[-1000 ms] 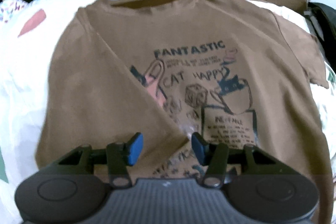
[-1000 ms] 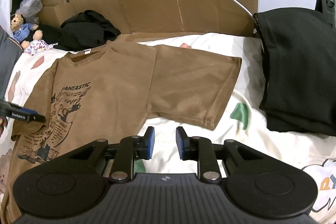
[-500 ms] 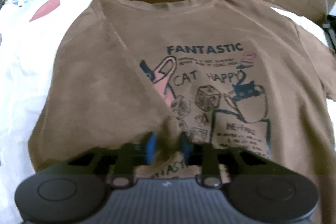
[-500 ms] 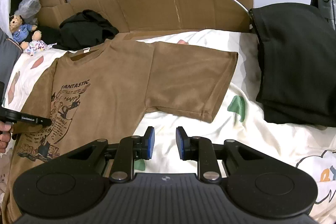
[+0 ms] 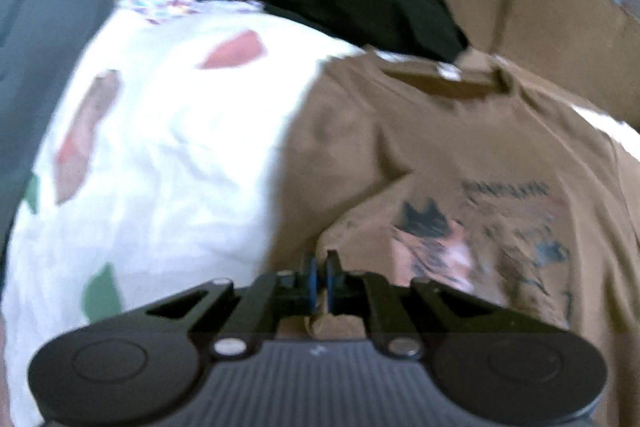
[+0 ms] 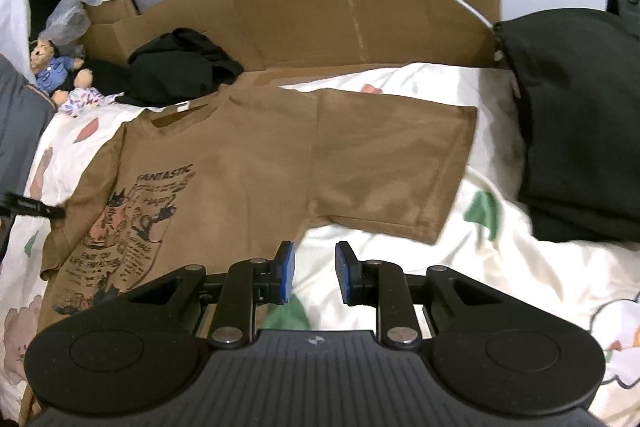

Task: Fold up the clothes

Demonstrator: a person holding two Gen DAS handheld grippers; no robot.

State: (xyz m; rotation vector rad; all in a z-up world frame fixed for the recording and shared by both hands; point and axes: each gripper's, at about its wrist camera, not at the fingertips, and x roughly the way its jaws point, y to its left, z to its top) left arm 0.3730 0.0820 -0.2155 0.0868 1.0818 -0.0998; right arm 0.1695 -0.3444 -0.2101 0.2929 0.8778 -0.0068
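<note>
A brown T-shirt (image 6: 248, 179) with a cat print lies front up on the bed, its right sleeve (image 6: 392, 167) spread flat. My left gripper (image 5: 319, 281) is shut on a fold of the brown T-shirt (image 5: 440, 155) at its left side, with cloth bunched between the blue pads and pulled up from the sheet. In the right wrist view the left gripper's black tip (image 6: 34, 209) shows at the shirt's left edge. My right gripper (image 6: 314, 273) hovers open over the sheet just below the sleeve, nothing between its fingers.
A white patterned bedsheet (image 6: 520, 267) covers the bed. A crumpled black garment (image 6: 180, 71) lies beyond the collar, and a stack of folded black clothes (image 6: 580, 123) sits at the right. Cardboard (image 6: 340, 7) lines the back. A teddy bear (image 6: 52, 71) sits far left.
The left gripper closed on the shirt's folded left side, then lifted and swung left with the cloth in it. The right gripper stayed where it was, still open.
</note>
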